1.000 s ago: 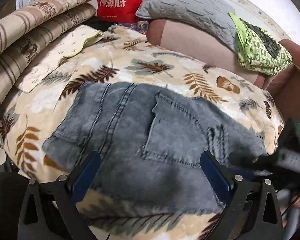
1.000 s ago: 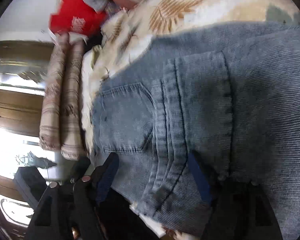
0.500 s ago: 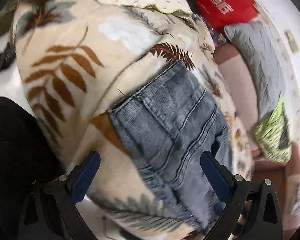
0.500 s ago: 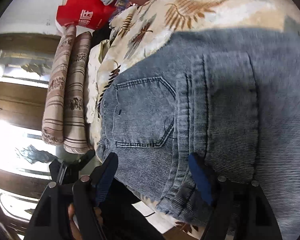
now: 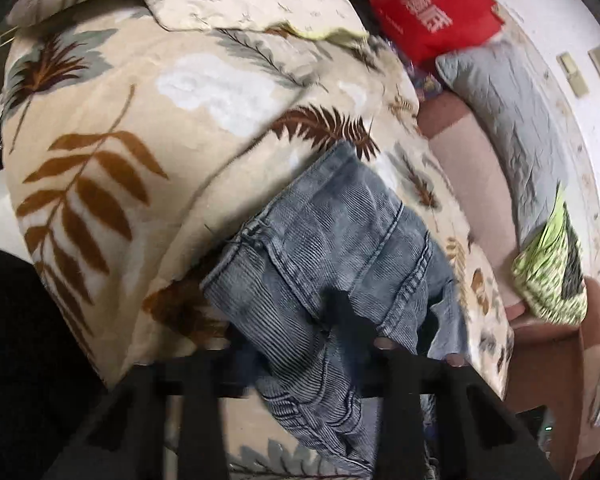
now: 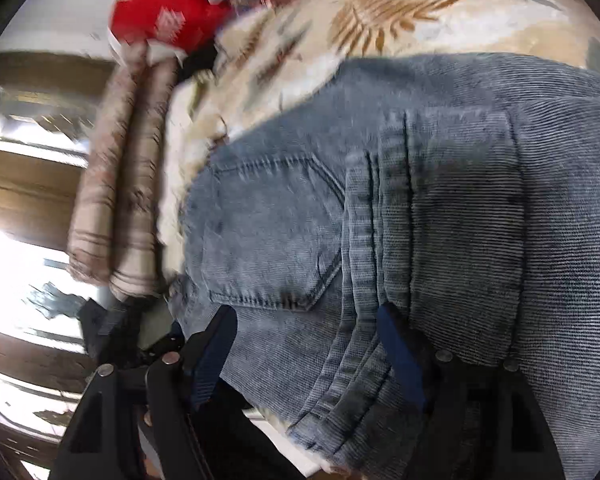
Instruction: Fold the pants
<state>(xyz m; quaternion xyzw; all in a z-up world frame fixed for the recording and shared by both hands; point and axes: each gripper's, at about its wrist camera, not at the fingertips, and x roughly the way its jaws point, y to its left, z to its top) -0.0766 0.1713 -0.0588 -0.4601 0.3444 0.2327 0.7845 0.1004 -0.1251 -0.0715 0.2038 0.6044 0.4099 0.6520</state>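
Left tongs (image 5: 320,344) tips under pants (image 5: 340,248)

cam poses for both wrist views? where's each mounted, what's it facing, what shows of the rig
Left wrist: sits on the left tool, looks along its fingers at the grey-blue corduroy pants on the leaf-print beige blanket; its black fingers, closed on a pants fold, fill the bottom.
Right wrist: sits on the right tool, rolled sideways, faces the pants' back pocket; its blue-padded fingers stand open astride the waist edge.
Shared: pants, blanket, red bag with white print, grey quilted cushion.
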